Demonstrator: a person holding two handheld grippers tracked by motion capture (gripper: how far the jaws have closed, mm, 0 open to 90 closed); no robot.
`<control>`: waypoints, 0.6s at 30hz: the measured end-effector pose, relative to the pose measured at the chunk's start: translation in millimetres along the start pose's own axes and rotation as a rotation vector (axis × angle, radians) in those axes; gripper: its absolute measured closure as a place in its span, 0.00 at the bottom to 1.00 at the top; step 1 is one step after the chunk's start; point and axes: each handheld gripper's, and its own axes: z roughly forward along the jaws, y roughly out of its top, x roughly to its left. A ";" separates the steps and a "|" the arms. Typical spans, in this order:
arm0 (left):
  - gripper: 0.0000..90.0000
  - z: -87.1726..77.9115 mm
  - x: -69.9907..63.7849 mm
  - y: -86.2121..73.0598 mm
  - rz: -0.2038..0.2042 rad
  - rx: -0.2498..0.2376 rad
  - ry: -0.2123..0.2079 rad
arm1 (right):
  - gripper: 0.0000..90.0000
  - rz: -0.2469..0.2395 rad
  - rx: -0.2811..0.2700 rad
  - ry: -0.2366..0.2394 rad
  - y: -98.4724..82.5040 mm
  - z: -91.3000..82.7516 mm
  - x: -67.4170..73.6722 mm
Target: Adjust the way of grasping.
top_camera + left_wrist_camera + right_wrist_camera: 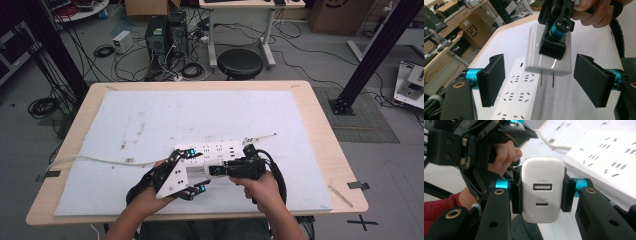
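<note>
One wooden table [320,130] is carrying one pale mat [150,115], and one white power strip [215,150] is lying on that mat near the person's edge, with one white cable [95,160] trailing off to the left. Two grippers are working over it. The left gripper [541,82] is sitting with its two jaws wide apart, straddling the strip's near end without touching it. The right gripper [541,192] is clamping its two jaws on one white USB charger [542,190], whose rear face is showing two ports. In the left gripper view the charger's two flat prongs [547,80] are hanging just above the strip beside its socket slots.
</note>
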 end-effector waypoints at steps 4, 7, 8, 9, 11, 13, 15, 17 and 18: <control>0.21 -11.6 8.2 1.6 -0.052 -0.001 0.029 | 0.70 -0.018 -0.028 -0.028 1.2 -9.9 0.0; 0.19 -19.1 16.8 -0.3 -0.079 0.019 0.050 | 0.70 -0.045 -0.034 -0.066 4.3 -16.1 1.3; 0.18 -21.4 19.4 -1.3 -0.089 0.024 0.061 | 0.70 -0.053 -0.037 -0.075 5.4 -17.6 1.4; 0.18 -25.6 23.6 -3.0 -0.107 0.028 0.073 | 0.70 -0.066 -0.040 -0.079 6.3 -18.9 1.6; 0.18 -29.5 27.4 -5.2 -0.123 0.022 0.085 | 0.70 -0.100 -0.049 -0.088 8.2 -21.0 2.9; 0.18 -33.8 31.0 -8.1 -0.145 0.016 0.103 | 0.70 -0.131 -0.062 -0.109 9.8 -21.4 4.3; 0.18 -38.2 34.2 -10.4 -0.162 0.015 0.116 | 0.70 -0.170 -0.077 -0.128 12.1 -21.2 5.0; 0.18 -42.4 37.1 -11.9 -0.168 0.017 0.131 | 0.70 -0.206 -0.078 -0.154 15.4 -20.2 6.5; 0.18 -44.3 39.1 -12.6 -0.176 0.014 0.138 | 0.70 -0.222 -0.082 -0.168 17.1 -19.5 7.0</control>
